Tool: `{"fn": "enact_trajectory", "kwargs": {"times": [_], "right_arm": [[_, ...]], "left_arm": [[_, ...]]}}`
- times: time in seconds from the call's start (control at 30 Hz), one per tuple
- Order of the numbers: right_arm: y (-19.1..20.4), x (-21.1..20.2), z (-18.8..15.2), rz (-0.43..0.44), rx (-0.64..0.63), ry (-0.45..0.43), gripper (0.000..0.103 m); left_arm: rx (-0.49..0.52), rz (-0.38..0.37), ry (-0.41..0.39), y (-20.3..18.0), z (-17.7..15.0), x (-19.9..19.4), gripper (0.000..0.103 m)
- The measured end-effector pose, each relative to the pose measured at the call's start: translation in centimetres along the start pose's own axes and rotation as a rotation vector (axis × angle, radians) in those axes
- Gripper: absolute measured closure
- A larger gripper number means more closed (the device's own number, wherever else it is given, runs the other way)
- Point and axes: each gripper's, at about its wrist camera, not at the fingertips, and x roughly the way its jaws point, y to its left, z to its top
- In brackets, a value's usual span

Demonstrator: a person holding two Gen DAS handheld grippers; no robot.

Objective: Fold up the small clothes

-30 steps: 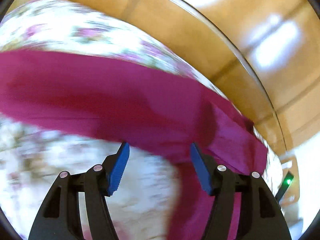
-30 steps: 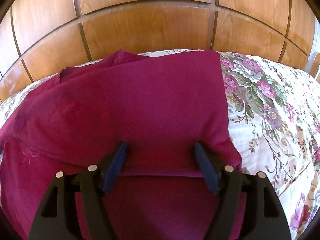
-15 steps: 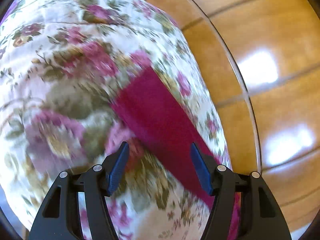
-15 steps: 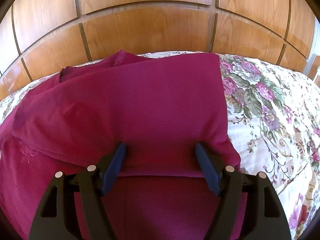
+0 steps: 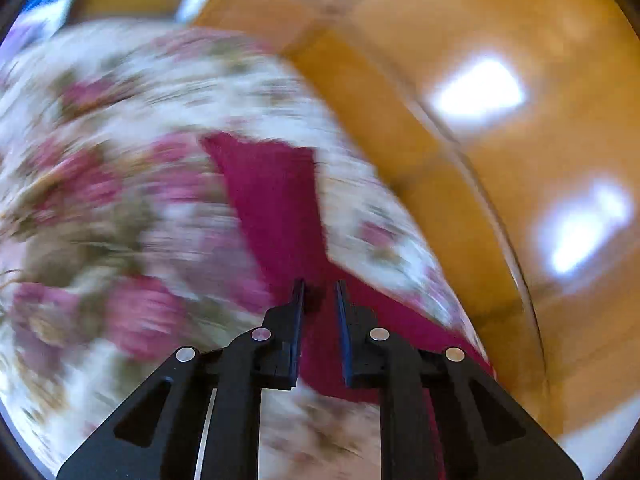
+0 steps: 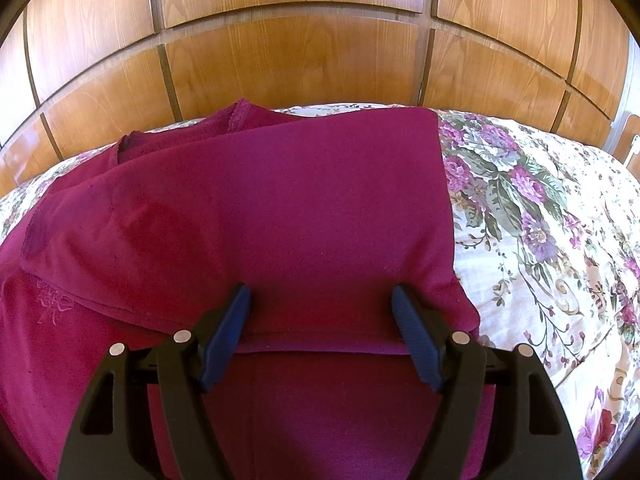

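A magenta garment (image 6: 280, 200) lies folded over itself on the flowered bedspread (image 6: 540, 240). My right gripper (image 6: 322, 292) stands open over its near folded edge, with a blue pad on each side of a wide span of cloth. In the blurred left wrist view, a narrow magenta strip of the garment (image 5: 276, 200) runs away across the bedspread (image 5: 120, 200). My left gripper (image 5: 319, 284) is closing on the near end of that strip. A slim gap still shows between its pads, with the cloth in it.
Glossy wooden panels (image 6: 300, 60) rise right behind the bed's far edge, and they fill the right side of the left wrist view as wooden panels (image 5: 500, 160). Flowered bedspread extends to the right of the garment.
The left view swung from the broad garment to a narrow strip near the bed's edge, and its jaws went from wide to nearly together. The right gripper and the folded garment stayed put.
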Motion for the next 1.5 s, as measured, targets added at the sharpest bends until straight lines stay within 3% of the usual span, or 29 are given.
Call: {"fn": "enact_trajectory", "kwargs": {"times": [0.13, 0.2, 0.37, 0.43, 0.53, 0.67, 0.9, 0.93, 1.03, 1.13, 1.23, 1.37, 1.5], "right_arm": [[0.0, 0.0, 0.0, 0.002, 0.0, 0.0, 0.03], [0.0, 0.0, 0.0, 0.004, 0.002, -0.001, 0.03], [-0.2, 0.0, 0.0, 0.013, 0.011, -0.003, 0.03], [-0.3, 0.0, 0.0, 0.018, 0.015, -0.004, 0.03], [-0.4, -0.1, 0.0, 0.025, 0.021, -0.005, 0.03], [-0.6, -0.1, 0.0, 0.038, 0.032, -0.005, 0.029], [0.1, -0.9, 1.2, 0.029, 0.015, 0.021, 0.03], [0.5, -1.5, 1.5, 0.052, 0.017, 0.015, 0.031], [3.4, -3.9, 3.0, 0.295, 0.039, 0.012, 0.031], [10.1, -4.8, 4.3, 0.657, -0.021, 0.129, 0.031], [17.1, -4.7, 4.8, 0.878, -0.099, 0.261, 0.036], [25.0, -3.0, 5.1, 0.977, -0.184, 0.405, 0.049], [30.7, 0.4, 4.7, 0.934, -0.232, 0.532, 0.049]], "left_arm": [[0.162, -0.126, 0.056, -7.9, -3.8, 1.1, 0.089], [0.236, -0.19, 0.122, -12.1, -7.1, 2.6, 0.089], [0.398, -0.221, 0.268, -18.7, -14.9, 6.7, 0.089], [0.465, -0.197, 0.316, -20.3, -17.7, 8.2, 0.089], [0.5, -0.188, 0.363, -20.4, -20.1, 8.8, 0.074], [0.568, -0.132, 0.323, -19.4, -22.9, 5.7, 0.072], [0.602, -0.067, 0.22, -15.2, -25.8, 2.3, 0.073], [0.615, -0.066, 0.214, -14.9, -25.9, 2.2, 0.073], [0.668, -0.079, 0.158, -14.5, -27.2, 1.8, 0.072], [0.647, -0.096, 0.158, -13.9, -26.9, 1.6, 0.072], [0.602, -0.151, 0.166, -13.0, -26.4, 1.7, 0.072], [0.567, -0.19, 0.173, -12.4, -25.9, 1.8, 0.072], [0.556, -0.214, 0.169, -12.0, -25.9, 1.7, 0.072]]}}
